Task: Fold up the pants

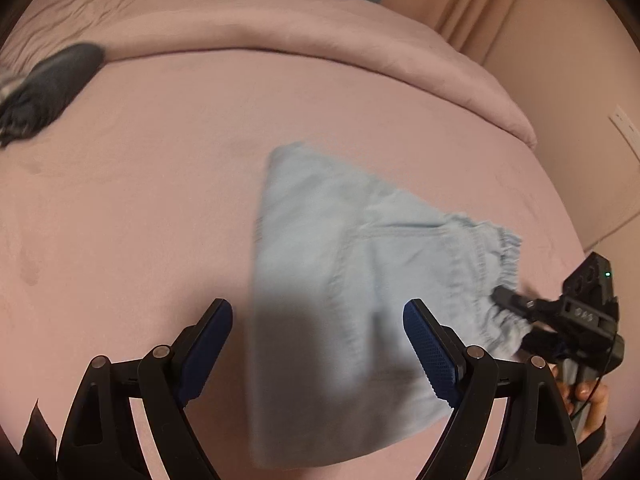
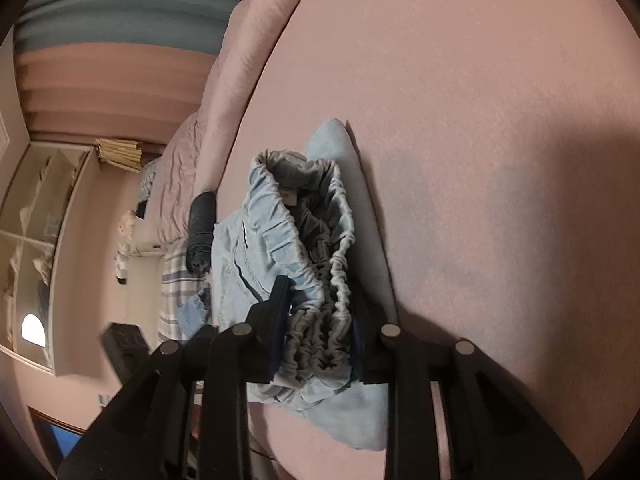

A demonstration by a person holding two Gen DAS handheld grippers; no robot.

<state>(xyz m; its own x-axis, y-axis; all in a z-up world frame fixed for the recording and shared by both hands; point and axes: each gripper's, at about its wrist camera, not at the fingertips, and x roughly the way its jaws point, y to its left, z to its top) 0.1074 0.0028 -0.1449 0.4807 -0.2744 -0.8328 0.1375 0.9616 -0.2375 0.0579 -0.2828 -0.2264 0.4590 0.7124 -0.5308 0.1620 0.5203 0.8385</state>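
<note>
Light blue pants (image 1: 340, 264) lie folded on the pink bed sheet (image 1: 140, 200), the elastic waistband (image 1: 492, 276) to the right. My left gripper (image 1: 318, 328) is open and empty, hovering over the near edge of the pants. My right gripper (image 1: 516, 316) is at the right, shut on the waistband. In the right wrist view the bunched waistband (image 2: 316, 280) is pinched between the jaws of the right gripper (image 2: 320, 316), the rest of the pants (image 2: 340, 420) draped below on the sheet (image 2: 480, 160).
A dark garment (image 1: 52, 84) lies at the far left of the bed, also in the right wrist view (image 2: 202, 224). A rolled pink duvet (image 1: 280, 24) runs along the far side. The bed's right edge meets a wall (image 1: 580, 80). Shelves (image 2: 44, 216) stand beyond the bed.
</note>
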